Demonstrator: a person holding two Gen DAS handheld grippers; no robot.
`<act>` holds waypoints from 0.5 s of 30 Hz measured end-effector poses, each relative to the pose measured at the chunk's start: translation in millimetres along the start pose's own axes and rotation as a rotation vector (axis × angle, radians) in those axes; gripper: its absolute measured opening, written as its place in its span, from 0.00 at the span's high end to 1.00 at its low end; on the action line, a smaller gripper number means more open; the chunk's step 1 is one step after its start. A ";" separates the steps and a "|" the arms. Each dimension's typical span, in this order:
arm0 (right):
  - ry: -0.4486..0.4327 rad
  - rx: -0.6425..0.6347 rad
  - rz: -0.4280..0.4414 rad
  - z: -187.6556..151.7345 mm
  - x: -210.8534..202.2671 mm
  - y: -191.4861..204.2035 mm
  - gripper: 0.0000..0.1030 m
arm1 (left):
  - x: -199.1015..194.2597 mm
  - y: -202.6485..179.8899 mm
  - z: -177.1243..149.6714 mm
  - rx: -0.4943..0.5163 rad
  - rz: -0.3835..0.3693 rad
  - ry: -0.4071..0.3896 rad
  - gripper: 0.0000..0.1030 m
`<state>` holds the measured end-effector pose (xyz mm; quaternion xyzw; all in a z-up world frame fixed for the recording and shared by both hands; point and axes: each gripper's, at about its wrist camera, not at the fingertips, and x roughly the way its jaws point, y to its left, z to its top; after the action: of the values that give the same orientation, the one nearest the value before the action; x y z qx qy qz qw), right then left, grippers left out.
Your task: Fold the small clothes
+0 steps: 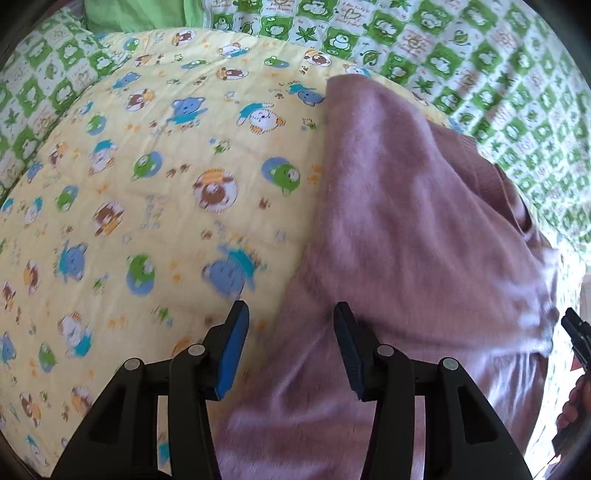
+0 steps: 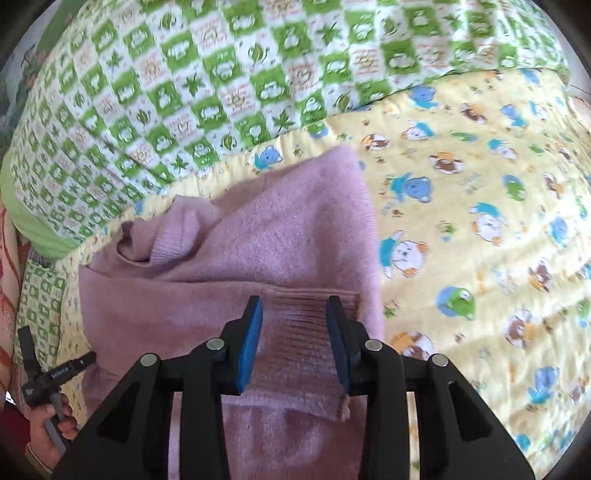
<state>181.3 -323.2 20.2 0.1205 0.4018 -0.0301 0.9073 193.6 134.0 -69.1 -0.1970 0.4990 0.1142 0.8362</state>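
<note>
A fuzzy pink sweater (image 1: 417, 221) lies partly folded on a yellow cartoon-print quilt (image 1: 147, 177). My left gripper (image 1: 291, 321) is open just above the sweater's left edge and holds nothing. In the right wrist view the sweater (image 2: 258, 229) lies with its neckline at the left and a ribbed cuff (image 2: 314, 317) folded over it. My right gripper (image 2: 295, 314) is open, and its blue-padded fingers (image 2: 251, 332) straddle that cuff without pinching it.
A green-and-white checked quilt (image 2: 184, 92) lies beyond the yellow one (image 2: 480, 221). A green pillow (image 1: 129, 14) sits at the far top left. Each view shows the other hand-held gripper at its edge: the right one (image 1: 576, 339), the left one (image 2: 48, 376).
</note>
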 end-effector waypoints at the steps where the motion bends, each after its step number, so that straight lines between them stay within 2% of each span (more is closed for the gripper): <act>1: -0.003 0.008 0.008 -2.9 -9.3 -1.0 0.62 | -5.3 3.4 -6.3 0.005 -0.002 0.004 0.53; 8: 0.036 -0.004 0.039 -52.8 -56.2 -9.7 0.50 | -43.9 33.8 -77.8 0.016 -0.071 0.070 0.46; 15: 0.080 0.027 0.076 -117.6 -93.2 -23.0 0.49 | -71.1 61.3 -148.0 -0.012 -0.152 0.159 0.41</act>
<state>30.1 -320.9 8.1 0.1489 0.4325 0.0038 0.8892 19.2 123.7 -82.6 -0.2477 0.5466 0.0374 0.7990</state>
